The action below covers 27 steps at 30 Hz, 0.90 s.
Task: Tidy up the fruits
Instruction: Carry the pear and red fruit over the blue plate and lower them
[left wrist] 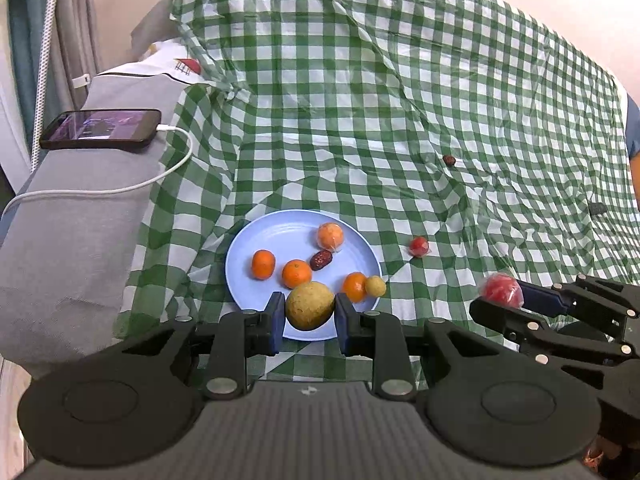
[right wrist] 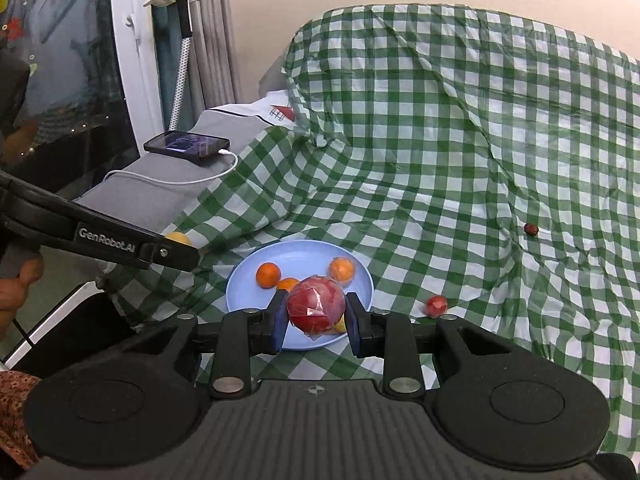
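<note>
A light blue plate (left wrist: 280,232) sits on the green checked cloth and holds several oranges (left wrist: 296,273), a dark date (left wrist: 321,259) and a small yellow fruit (left wrist: 375,286). My left gripper (left wrist: 307,312) is shut on a yellow-brown pear (left wrist: 310,305) above the plate's near edge. My right gripper (right wrist: 316,316) is shut on a plastic-wrapped red apple (right wrist: 316,309) above the plate (right wrist: 296,256); it also shows in the left wrist view (left wrist: 501,289). A small wrapped red fruit (left wrist: 419,246) and a dark date (left wrist: 449,160) lie on the cloth to the right.
A phone (left wrist: 102,129) on a white charging cable lies on the grey cushion (left wrist: 72,232) to the left. The cloth (left wrist: 400,100) rises in wrinkled folds behind the plate. Curtains and a window stand at far left.
</note>
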Each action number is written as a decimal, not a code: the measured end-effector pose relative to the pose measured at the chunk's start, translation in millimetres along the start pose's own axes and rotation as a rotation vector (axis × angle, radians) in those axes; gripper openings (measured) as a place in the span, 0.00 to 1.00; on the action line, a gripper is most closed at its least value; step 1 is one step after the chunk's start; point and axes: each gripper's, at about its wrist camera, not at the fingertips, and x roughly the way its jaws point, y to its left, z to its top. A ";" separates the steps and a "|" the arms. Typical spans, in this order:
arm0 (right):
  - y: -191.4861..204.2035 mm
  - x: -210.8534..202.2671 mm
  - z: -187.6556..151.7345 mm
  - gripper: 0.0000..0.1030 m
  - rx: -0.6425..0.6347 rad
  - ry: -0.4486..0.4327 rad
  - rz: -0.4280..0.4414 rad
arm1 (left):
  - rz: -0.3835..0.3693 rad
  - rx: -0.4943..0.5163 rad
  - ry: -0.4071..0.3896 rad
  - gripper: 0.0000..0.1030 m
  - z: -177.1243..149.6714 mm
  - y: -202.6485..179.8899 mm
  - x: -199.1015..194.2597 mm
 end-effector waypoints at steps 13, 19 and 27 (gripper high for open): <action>0.0 8.0 1.3 0.30 -0.006 0.019 0.015 | 0.015 -0.015 -0.005 0.28 8.5 7.7 5.4; -2.6 17.5 2.0 0.30 0.001 0.039 0.021 | 0.026 -0.019 0.010 0.28 13.9 10.7 13.7; -7.1 39.4 7.6 0.30 0.001 0.062 0.030 | 0.034 -0.017 0.013 0.28 27.6 12.2 29.8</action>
